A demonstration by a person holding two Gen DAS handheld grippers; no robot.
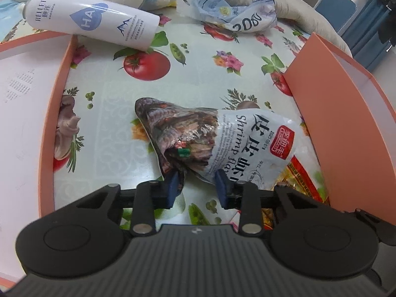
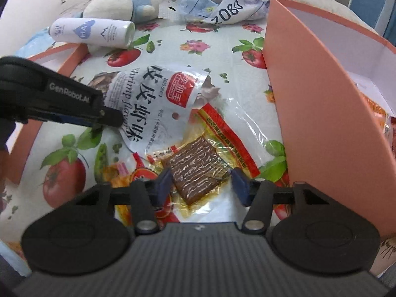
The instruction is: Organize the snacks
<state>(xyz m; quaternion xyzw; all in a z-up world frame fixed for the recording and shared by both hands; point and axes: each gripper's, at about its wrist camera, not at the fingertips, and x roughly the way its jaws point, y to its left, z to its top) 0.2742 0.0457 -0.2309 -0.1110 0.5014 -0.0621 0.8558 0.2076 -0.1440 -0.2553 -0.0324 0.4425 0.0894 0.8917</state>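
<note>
the step in hand is the pick-up of two snacks from the middle of the desk, between two pink boxes. the left gripper [image 1: 198, 185] pinches the near edge of the shrimp flavor bag [image 1: 222, 143], its pads pressing the crumpled foil. the right gripper [image 2: 201, 185] is half spread around the brown jerky packet [image 2: 195, 168], pads not clearly touching it. next, i judge, the right must close, then each snack be lifted clear and carried over the pink box wall [image 2: 309, 99] at the desk's right edge.
</note>
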